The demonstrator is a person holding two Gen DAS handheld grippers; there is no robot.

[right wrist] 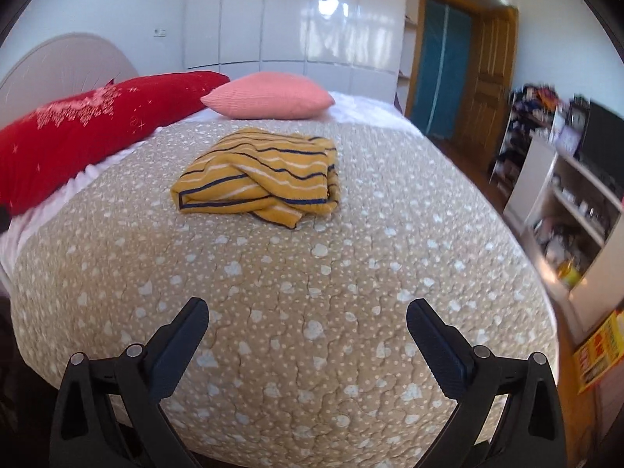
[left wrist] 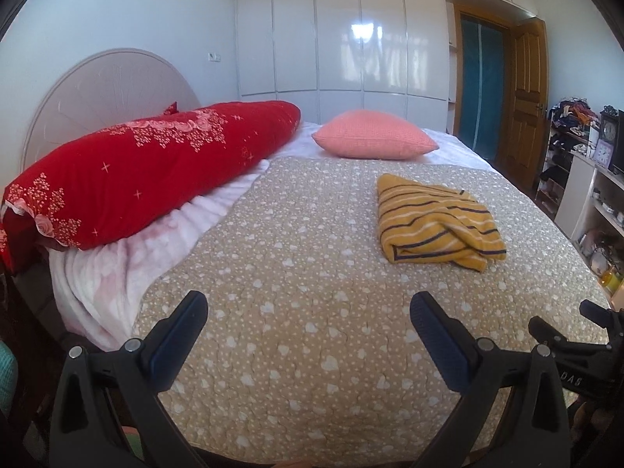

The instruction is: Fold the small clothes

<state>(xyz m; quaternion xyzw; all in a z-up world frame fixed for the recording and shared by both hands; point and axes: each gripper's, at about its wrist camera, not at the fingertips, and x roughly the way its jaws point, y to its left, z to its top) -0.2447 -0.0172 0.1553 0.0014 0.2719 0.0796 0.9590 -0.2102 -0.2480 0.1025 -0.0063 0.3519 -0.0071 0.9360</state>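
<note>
A yellow garment with dark and white stripes (left wrist: 436, 220) lies folded in a loose bundle on the beige heart-print bedspread (left wrist: 296, 257). It also shows in the right wrist view (right wrist: 261, 175), mid-bed. My left gripper (left wrist: 308, 312) is open and empty, over the near edge of the bed, well short of the garment. My right gripper (right wrist: 308, 316) is open and empty, also at the near edge. Part of the right gripper shows at the far right of the left wrist view (left wrist: 585, 335).
A long red bolster (left wrist: 148, 171) lies along the left side by the headboard. A pink pillow (left wrist: 374, 134) sits at the far end. White wardrobes (left wrist: 343, 31) and a wooden door (left wrist: 526, 89) stand behind. Cluttered shelves (right wrist: 565, 202) line the right.
</note>
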